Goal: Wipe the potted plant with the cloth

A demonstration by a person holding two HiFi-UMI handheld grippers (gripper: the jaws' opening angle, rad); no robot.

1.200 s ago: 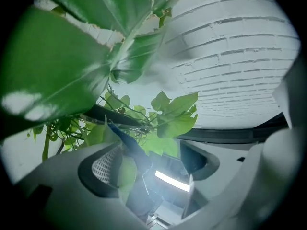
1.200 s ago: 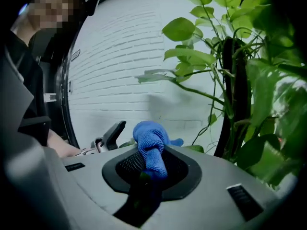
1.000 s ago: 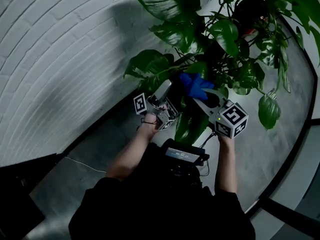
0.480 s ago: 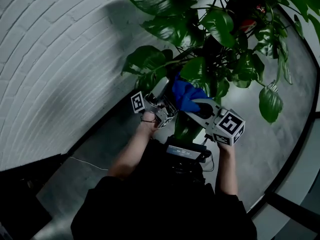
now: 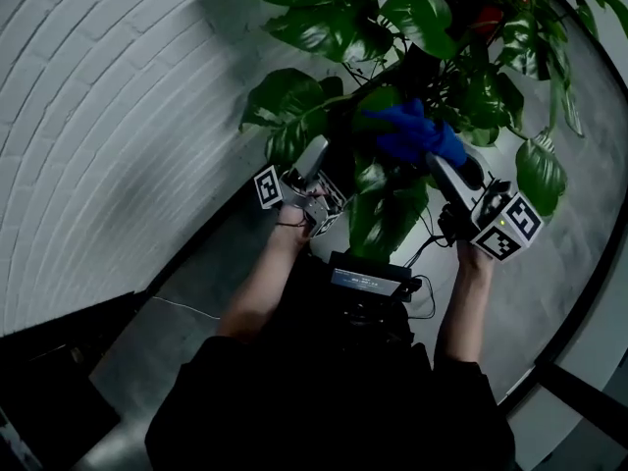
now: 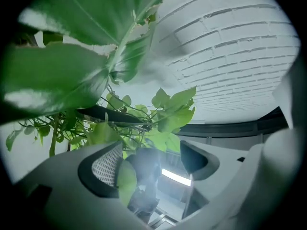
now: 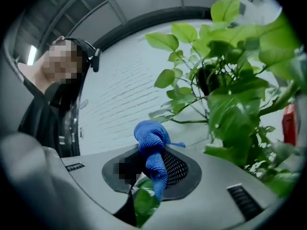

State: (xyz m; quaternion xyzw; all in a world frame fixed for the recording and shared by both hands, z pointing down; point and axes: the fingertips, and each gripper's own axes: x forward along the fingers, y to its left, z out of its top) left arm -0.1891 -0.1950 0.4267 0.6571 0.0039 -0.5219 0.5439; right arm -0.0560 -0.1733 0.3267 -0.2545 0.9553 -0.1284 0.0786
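The potted plant (image 5: 432, 37) fills the top of the head view with broad green leaves. My right gripper (image 5: 442, 160) is shut on the blue cloth (image 5: 417, 133), which is bunched at its tips among the leaves at mid-height. In the right gripper view the cloth (image 7: 152, 150) hangs out between the pads, with a small green leaf (image 7: 144, 200) just below it. My left gripper (image 5: 316, 160) is open beside a large hanging leaf (image 5: 388, 214). Seen from the left gripper view, a leaf (image 6: 125, 181) lies against the left pad (image 6: 108, 164). The pot is hidden.
A white brick wall (image 5: 108, 116) runs along the left. Grey floor (image 5: 196, 292) lies below, with a dark frame (image 5: 589, 292) curving down the right. A black device (image 5: 365, 283) sits on the person's chest. Something red (image 7: 289, 123) shows among the stems.
The right gripper has carried the cloth up and to the right, away from the left gripper and deeper into the leaves. The left gripper has stayed about where it was.
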